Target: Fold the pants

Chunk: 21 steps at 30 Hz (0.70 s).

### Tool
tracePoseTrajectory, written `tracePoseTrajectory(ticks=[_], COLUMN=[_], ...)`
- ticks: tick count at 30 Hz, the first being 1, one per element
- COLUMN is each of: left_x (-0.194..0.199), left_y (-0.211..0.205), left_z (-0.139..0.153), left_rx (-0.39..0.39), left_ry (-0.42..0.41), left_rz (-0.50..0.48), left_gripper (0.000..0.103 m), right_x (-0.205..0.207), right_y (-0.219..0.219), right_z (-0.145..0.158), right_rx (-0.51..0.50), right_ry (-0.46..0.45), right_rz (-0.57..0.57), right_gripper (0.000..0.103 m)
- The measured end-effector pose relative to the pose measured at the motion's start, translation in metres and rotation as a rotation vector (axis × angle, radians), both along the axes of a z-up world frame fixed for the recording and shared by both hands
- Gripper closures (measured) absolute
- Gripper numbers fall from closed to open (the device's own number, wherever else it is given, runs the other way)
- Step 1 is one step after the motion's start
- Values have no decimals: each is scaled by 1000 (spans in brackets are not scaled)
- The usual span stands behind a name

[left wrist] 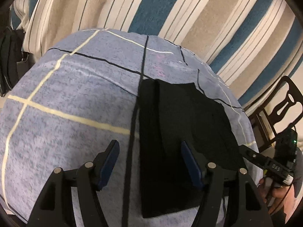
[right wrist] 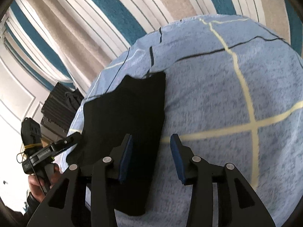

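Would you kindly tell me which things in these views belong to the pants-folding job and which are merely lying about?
Part of the job:
- black pants, lying folded
- left gripper, jaws open
- right gripper, jaws open
- blue checked bedspread, the folding surface

Just lying about:
- striped blanket
- black chair
- dark suitcase

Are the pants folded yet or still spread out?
Folded, at least partly: the pants lie as a narrow, layered black strip on the blue blanket, with a layer edge visible. Neither gripper holds them. How many folds, cannot tell.
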<state>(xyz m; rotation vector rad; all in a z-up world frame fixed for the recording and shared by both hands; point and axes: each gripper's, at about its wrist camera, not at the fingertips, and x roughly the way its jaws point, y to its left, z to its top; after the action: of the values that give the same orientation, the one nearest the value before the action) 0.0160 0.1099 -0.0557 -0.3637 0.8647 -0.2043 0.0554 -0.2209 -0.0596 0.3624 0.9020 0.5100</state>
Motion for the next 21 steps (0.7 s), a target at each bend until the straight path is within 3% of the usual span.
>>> tracePoseTrajectory(ticks=[5,10,21], left_x=[2,20,40], left_y=[-8,-14,-19], left_z=[-4,-6,-13], left_rx=[-1,-57,-61], left_ry=[8,8,-22], left_rz=[-17,-60,-67], left_gripper=[33,33,32], right_x=[3,12,30], right_y=[5,7,18], right_z=[-6,-8,-12], right_rx=[24,44,65], right_ry=[23,35,36], right_rz=[22,30,44], right_gripper=[60,60,60])
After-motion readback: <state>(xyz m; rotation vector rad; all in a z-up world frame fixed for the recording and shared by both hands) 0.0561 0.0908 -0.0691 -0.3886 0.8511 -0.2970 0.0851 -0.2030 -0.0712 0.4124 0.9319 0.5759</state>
